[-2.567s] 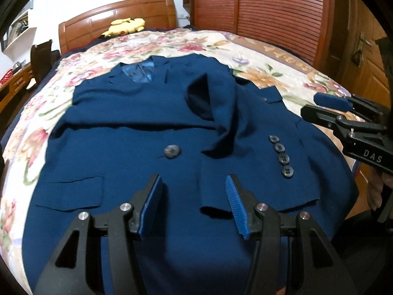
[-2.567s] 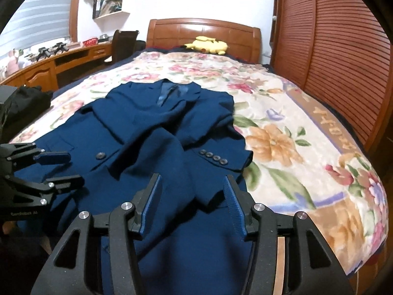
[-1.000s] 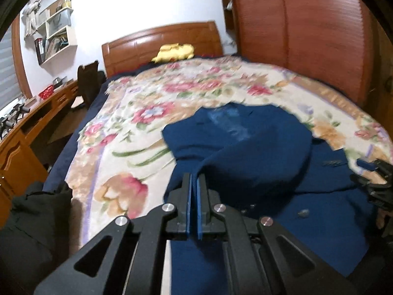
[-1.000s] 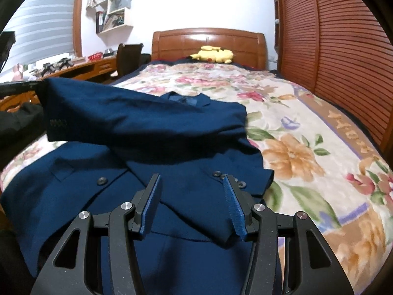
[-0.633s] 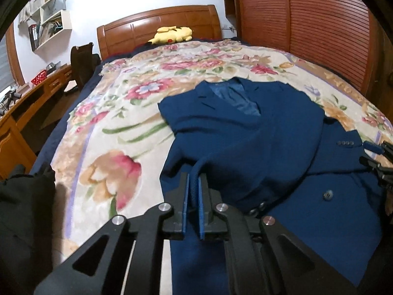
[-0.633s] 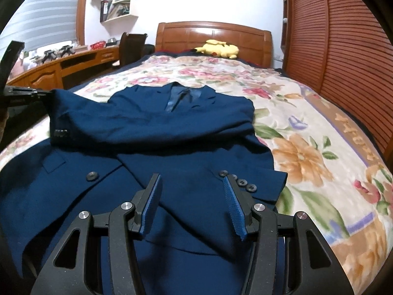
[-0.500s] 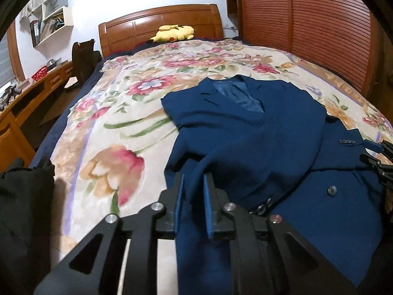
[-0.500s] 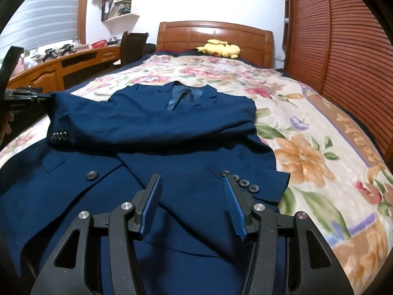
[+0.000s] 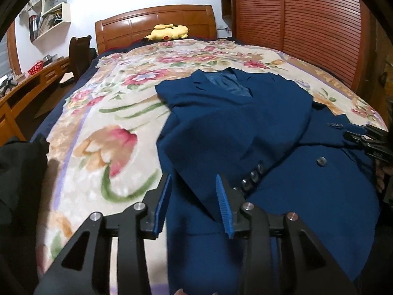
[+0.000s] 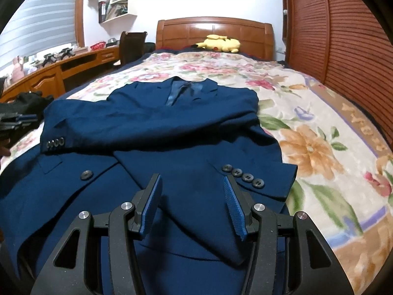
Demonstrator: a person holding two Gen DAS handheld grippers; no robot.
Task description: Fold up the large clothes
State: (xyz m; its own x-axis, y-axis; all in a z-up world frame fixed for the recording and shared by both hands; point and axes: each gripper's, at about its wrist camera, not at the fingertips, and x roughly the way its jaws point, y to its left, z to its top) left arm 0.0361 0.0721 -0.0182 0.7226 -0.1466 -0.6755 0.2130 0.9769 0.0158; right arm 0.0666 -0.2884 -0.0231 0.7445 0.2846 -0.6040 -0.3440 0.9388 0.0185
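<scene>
Right wrist view shows one navy wool blazer (image 10: 152,127) (two sleeves folded across) on the floral bed (image 10: 319,127); left tool (image 9: 194,201), just opening, and right tool (image 10: 194,201) gape empty.

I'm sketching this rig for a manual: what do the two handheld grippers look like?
Both the left gripper and the right gripper look alike: black angular frames with triangular cut-outs, silver round screw heads, and two fingers faced with ribbed blue pads. The right gripper's side carries small white lettering, too blurred to read. No cables or sleeves show.
</scene>
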